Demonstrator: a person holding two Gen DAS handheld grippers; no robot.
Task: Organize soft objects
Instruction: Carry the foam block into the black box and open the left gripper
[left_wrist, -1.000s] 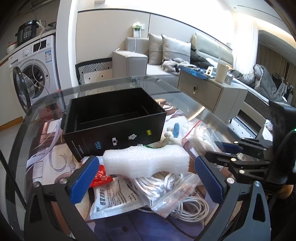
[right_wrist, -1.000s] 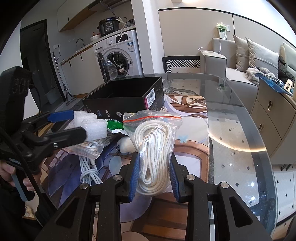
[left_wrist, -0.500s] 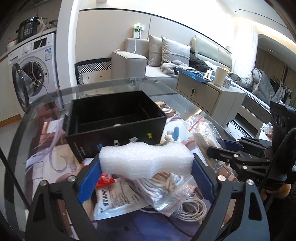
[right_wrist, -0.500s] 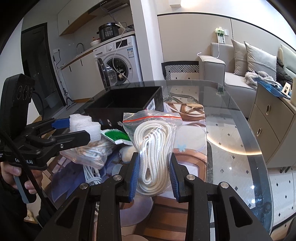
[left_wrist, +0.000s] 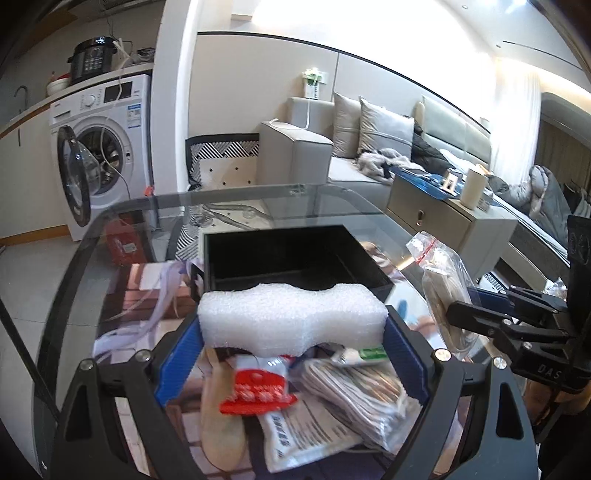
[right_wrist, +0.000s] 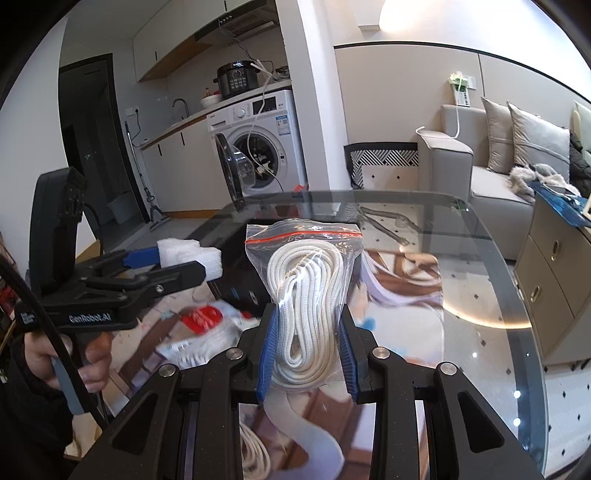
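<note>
My left gripper (left_wrist: 291, 343) is shut on a white foam block (left_wrist: 291, 317) that spans its blue pads, held above the table just in front of the open black box (left_wrist: 295, 258). In the right wrist view the same foam block (right_wrist: 188, 254) shows at the left, in the left gripper (right_wrist: 173, 264). My right gripper (right_wrist: 306, 347) is shut on a clear zip bag of white rope (right_wrist: 306, 291), lifted off the glass table (right_wrist: 480, 295). That bag of rope (left_wrist: 443, 291) hangs at the right of the left wrist view.
Under the left gripper lie a red-and-white packet (left_wrist: 258, 391), a printed pouch (left_wrist: 299, 435) and another bagged cord bundle (left_wrist: 354, 398). A person's hand (right_wrist: 92, 358) grips the left handle. Washing machine (left_wrist: 103, 147), sofa (left_wrist: 332, 155) and drawer unit (left_wrist: 443, 218) surround the table.
The left pads closed on the foam block and lifted it toward the black box. The right gripper rose with the bag of rope; the loose items below dropped lower in view.
</note>
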